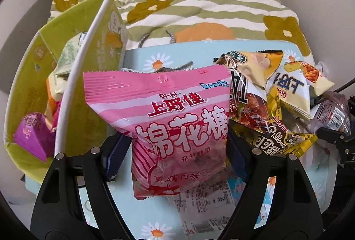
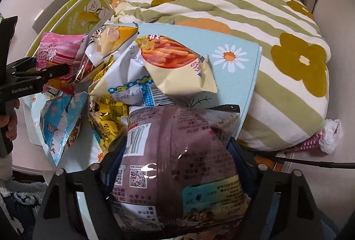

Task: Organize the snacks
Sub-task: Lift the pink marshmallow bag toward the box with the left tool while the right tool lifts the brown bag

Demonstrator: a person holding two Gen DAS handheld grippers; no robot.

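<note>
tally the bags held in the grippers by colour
pink bag: 1, in the left gripper
mauve bag: 1, in the right gripper
total: 2

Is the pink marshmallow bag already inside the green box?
Not yet. The pink marshmallow bag is pinched in the left claw, beside the green box, outside its white edge.
</note>
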